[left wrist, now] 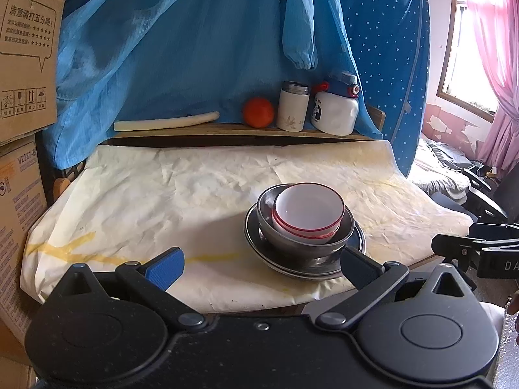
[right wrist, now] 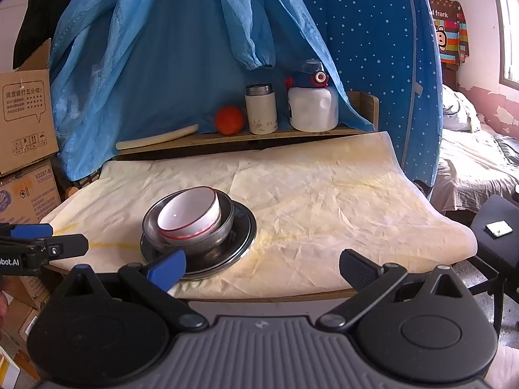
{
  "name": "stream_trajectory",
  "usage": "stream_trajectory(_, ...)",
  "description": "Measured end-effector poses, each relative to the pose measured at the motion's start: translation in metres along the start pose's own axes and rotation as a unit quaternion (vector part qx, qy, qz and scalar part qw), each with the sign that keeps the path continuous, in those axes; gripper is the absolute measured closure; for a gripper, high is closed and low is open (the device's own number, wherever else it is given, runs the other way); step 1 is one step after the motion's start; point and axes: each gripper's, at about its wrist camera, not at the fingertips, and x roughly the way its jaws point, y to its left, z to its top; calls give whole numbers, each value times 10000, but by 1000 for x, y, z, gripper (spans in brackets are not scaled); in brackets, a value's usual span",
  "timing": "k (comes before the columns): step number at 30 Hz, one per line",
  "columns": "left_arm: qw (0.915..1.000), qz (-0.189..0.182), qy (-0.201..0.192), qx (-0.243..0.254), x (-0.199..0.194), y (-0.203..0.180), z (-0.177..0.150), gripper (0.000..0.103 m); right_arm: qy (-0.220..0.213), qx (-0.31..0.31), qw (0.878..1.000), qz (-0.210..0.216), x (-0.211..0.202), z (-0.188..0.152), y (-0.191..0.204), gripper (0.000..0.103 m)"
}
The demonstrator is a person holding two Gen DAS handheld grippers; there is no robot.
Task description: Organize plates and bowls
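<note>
A stack stands on the paper-covered table (left wrist: 146, 194): white bowls with red rims (left wrist: 308, 212) nested in a steel bowl (left wrist: 285, 240), on steel plates (left wrist: 259, 249). In the right wrist view the white bowls (right wrist: 189, 214) sit in the steel bowl (right wrist: 223, 227) on the plates (right wrist: 243, 230). My left gripper (left wrist: 259, 267) is open and empty, just short of the stack's near edge. My right gripper (right wrist: 262, 267) is open and empty at the table's front edge, right of the stack. Each gripper shows at the edge of the other's view.
On a low wooden shelf (left wrist: 227, 128) at the back lie a white stick (left wrist: 165, 121), an orange (left wrist: 258, 112), a white flask (left wrist: 293, 106) and a white bottle (left wrist: 335, 107). Blue cloth hangs behind. Cardboard boxes (left wrist: 26, 48) stand left; a bed (right wrist: 470, 162) and black chair (right wrist: 496, 230) right.
</note>
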Motion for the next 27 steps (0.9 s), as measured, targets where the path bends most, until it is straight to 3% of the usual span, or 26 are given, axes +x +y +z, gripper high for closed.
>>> stream_trajectory(27,10000,33,11,-31,-5,9,-5,1,95,-40,9999,63,1,-6,11,0)
